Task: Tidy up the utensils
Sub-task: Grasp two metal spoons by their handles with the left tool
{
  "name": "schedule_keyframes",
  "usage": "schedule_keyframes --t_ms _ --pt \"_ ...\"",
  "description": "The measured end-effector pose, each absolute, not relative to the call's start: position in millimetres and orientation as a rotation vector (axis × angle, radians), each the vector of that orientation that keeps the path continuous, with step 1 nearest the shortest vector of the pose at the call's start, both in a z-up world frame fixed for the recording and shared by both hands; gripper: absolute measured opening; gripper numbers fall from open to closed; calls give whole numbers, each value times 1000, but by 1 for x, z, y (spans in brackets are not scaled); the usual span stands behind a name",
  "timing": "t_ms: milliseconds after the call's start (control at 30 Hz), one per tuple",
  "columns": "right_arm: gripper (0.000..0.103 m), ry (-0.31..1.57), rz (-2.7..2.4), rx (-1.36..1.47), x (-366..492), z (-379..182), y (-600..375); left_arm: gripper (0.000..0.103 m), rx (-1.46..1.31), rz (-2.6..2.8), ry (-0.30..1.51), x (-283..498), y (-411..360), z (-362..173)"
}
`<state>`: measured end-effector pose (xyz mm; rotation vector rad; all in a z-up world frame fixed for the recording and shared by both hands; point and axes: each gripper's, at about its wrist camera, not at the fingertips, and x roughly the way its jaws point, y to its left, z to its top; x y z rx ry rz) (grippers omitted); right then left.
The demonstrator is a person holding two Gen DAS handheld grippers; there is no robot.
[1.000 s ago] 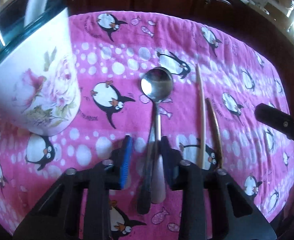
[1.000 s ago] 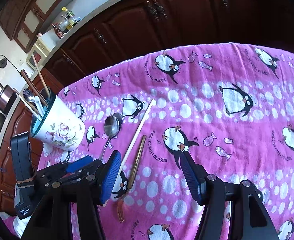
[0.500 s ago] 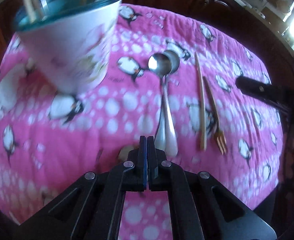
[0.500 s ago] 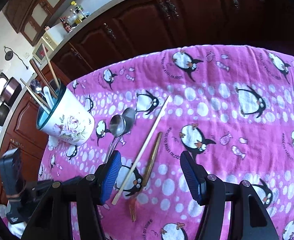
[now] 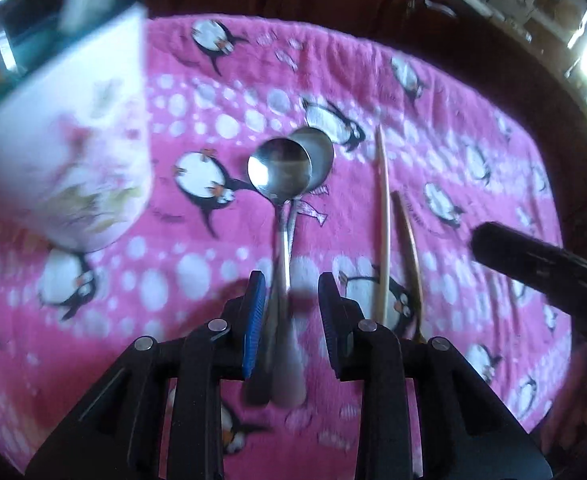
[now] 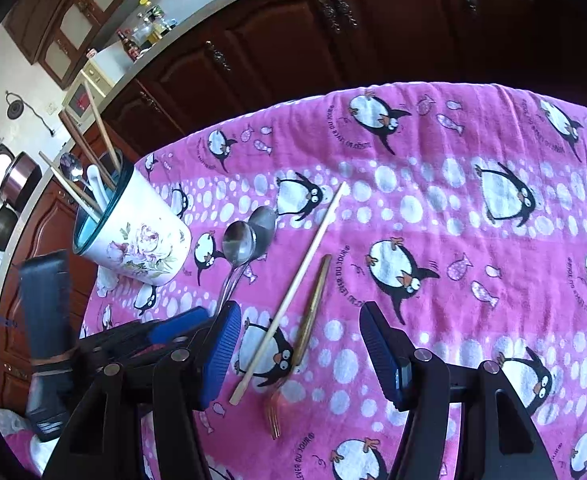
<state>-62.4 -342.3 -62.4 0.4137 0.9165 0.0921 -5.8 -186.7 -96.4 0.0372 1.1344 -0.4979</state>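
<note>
In the left wrist view the left gripper (image 5: 291, 300) sits low in the centre of the frame with its blue-padded fingers (image 5: 253, 312) spread apart on either side of the handles of two overlapping metal spoons (image 5: 283, 168), which lie on the pink penguin-print cloth (image 5: 213, 80); whether the pads touch the handles is not clear, and nothing is pinched between them. The spoon bowls rest one partly over the other near the middle of the frame, handles running down toward the gripper. Just right of the spoons lie a pale wooden chopstick (image 5: 382, 220) and a gold-coloured fork (image 5: 407, 240), side by side and roughly parallel. The floral utensil cup (image 5: 65, 160) fills the upper left, blurred. In the right wrist view the right gripper (image 6: 299, 344) hangs above the cloth at lower centre, its fingers (image 6: 381, 352) wide apart and holding nothing, with the chopstick (image 6: 293, 284) and fork (image 6: 309, 320) lying diagonally below and between them. The cup (image 6: 137, 236) stands at the left of that frame, tilted by the lens, already holding chopsticks, a metal spoon and a white spoon. Dark wooden cabinets (image 6: 293, 40) run across the top.
</note>
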Motion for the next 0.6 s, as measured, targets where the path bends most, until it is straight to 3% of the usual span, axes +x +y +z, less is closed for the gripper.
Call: schedule_keyframes --t_ms 33,67,100,600 --pt "60 915 91 419 -63 -62 -344 23 43 -492 1117 -4 -189 -97" --pt "60 914 90 422 -63 -62 -345 8 51 -479 1112 -3 -189 -96" --pt "60 913 90 425 -64 -62 -346 6 34 -480 1121 0 -188 -97" --pt "60 962 103 423 -67 -79 -341 6 -16 -490 1210 -82 -98 -91"
